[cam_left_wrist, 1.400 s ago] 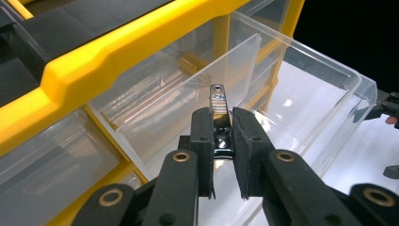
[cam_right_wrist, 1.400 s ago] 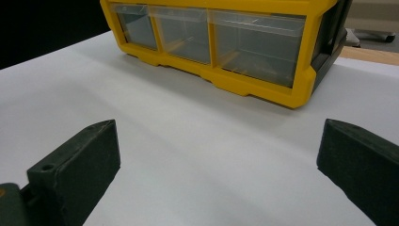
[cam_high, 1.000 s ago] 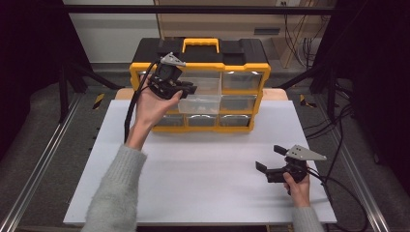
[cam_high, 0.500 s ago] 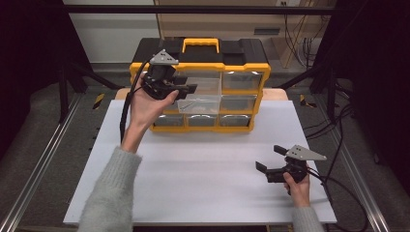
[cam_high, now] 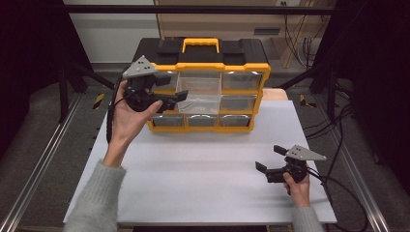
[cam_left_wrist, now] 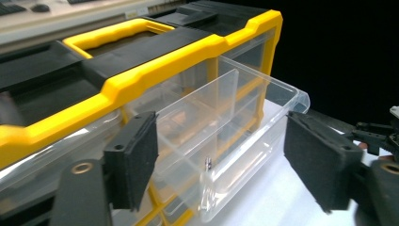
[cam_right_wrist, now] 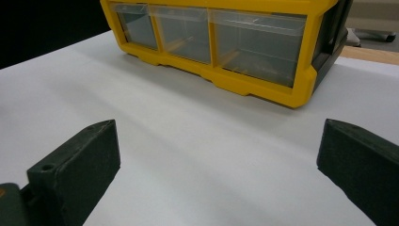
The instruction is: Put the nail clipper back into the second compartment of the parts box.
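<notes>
A yellow and black organizer box (cam_high: 208, 63) stands at the back of the white table. Its clear top middle drawer (cam_high: 199, 96) is pulled out, and a small metal part (cam_left_wrist: 208, 163) lies inside it. My left gripper (cam_high: 178, 99) hovers at the drawer's left front corner, pointing right. Its jaws have just been opening and are open, with the drawer (cam_left_wrist: 244, 127) showing beyond them and nothing pressed by the pads (cam_left_wrist: 136, 155). My right gripper (cam_high: 270, 158) rests open near the table's front right, empty, facing the organizer (cam_right_wrist: 226, 47).
The white table top (cam_high: 203, 169) stretches in front of the organizer. The other drawers (cam_high: 237, 102) are closed. Metal rails run along both table sides, and cables (cam_high: 338, 145) trail at the right.
My left hand has moved left, away from the drawer front, and its jaws have spread apart. The drawer stays pulled out. The right hand has not moved.
</notes>
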### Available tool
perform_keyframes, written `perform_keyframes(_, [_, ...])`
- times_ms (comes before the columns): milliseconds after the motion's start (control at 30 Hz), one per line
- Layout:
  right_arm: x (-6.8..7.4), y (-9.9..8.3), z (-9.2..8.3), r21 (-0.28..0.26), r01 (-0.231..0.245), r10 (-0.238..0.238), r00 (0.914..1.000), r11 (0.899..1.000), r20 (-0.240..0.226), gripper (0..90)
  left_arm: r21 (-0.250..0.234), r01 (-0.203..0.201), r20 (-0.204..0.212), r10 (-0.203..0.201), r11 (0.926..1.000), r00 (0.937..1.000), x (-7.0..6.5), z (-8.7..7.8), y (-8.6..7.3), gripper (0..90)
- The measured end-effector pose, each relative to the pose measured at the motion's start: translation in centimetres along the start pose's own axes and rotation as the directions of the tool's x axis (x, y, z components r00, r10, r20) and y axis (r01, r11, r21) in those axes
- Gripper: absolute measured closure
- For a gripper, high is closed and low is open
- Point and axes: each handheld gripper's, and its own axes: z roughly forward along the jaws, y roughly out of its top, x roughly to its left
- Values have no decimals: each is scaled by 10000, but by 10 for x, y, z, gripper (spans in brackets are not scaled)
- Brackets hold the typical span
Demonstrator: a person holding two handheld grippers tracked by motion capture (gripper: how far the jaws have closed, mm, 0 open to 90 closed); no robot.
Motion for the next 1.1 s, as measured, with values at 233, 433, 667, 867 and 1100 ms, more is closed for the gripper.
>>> perform_keyframes(233, [0, 0, 0, -17, 8, -8, 10000, 10000, 12, 5, -441, 26, -93, -30, 9990, 10000, 1, -21, -20, 212])
perform_keyframes(433, [0, 0, -1, -64, -30, 30, 10000, 10000, -23, 5, -649, 296, -238, -312, 9975, 9992, 3, -34, -44, 180])
perform_keyframes(667, [0, 0, -1, -48, -28, 28, 10000, 10000, -13, 5, -679, 764, -150, -776, 9948, 9969, 7, -39, -87, 148])
perform_keyframes(867, [0, -1, 0, -48, 66, -66, 10000, 10000, 7, 4, -440, 1275, -348, -1291, 9909, 9910, 15, -37, -127, 98])
perform_keyframes(1100, [1, 0, 0, -39, 1, -1, 10000, 10000, -16, 5, -155, 1376, -692, -1383, 9904, 9880, 19, -35, -169, 74])
